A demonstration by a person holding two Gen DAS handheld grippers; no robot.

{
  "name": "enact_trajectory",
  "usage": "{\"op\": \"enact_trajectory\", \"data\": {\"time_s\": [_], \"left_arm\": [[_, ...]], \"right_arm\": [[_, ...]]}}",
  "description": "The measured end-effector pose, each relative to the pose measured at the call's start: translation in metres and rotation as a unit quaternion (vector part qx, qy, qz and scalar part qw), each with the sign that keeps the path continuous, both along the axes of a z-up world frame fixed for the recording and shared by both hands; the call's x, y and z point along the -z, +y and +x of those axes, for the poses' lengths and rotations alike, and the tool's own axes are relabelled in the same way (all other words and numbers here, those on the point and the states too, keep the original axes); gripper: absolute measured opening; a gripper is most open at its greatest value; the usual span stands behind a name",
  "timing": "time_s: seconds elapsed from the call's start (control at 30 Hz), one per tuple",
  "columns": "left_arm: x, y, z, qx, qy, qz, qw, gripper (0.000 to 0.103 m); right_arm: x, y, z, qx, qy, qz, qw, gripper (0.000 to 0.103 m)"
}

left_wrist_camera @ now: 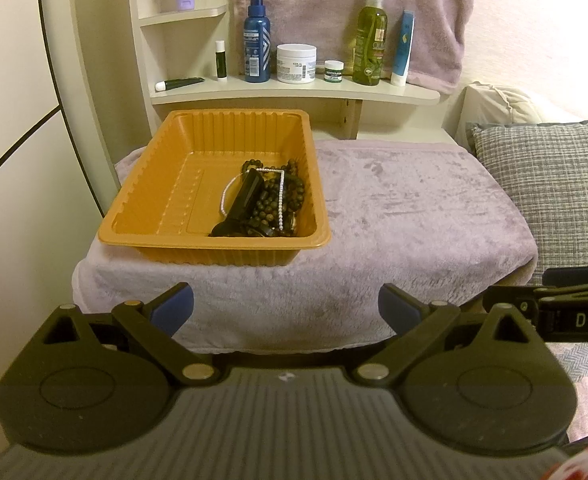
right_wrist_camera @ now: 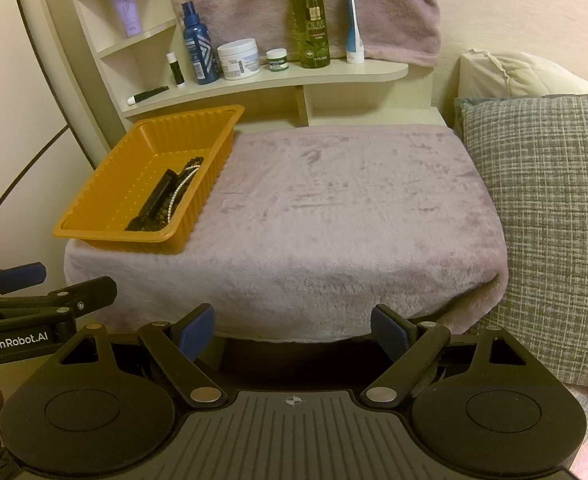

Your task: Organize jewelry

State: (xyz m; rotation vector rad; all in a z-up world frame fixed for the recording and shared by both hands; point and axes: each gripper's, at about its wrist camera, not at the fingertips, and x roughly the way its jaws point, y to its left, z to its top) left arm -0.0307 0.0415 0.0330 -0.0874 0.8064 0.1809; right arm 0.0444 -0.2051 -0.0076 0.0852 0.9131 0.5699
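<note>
- An orange tray (left_wrist_camera: 141, 216) sits on the left part of a towel-covered stand (left_wrist_camera: 394, 216), below a shelf (left_wrist_camera: 294, 94) of bottles and jars.
- All the jewelry lies in the tray's right half: dark beads (left_wrist_camera: 277, 200), a white pearl strand (left_wrist_camera: 281, 200) draped over them, and a black bar-shaped piece (left_wrist_camera: 245, 200).
- The tray's left half is bare.
- Left gripper (left_wrist_camera: 285, 308): jaws wide apart, holding nothing, short of the stand's near edge.
- Right gripper (right_wrist_camera: 292, 330): likewise spread and empty.

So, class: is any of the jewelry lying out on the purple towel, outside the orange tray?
No, the beads and pearl strand all lie inside the orange tray; the purple towel beside it holds none.
</note>
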Motion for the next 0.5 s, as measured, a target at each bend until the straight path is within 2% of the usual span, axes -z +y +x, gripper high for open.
{"op": "enact_trajectory", "data": {"time_s": [0.5], "left_arm": [[-0.0014,0.0022,-0.0016,0.0,-0.015,-0.003,0.9999,0.099]], "right_arm": [[-0.0016,0.0049,-0.0021,0.0,-0.002,0.0,1.0,0.085]]}}
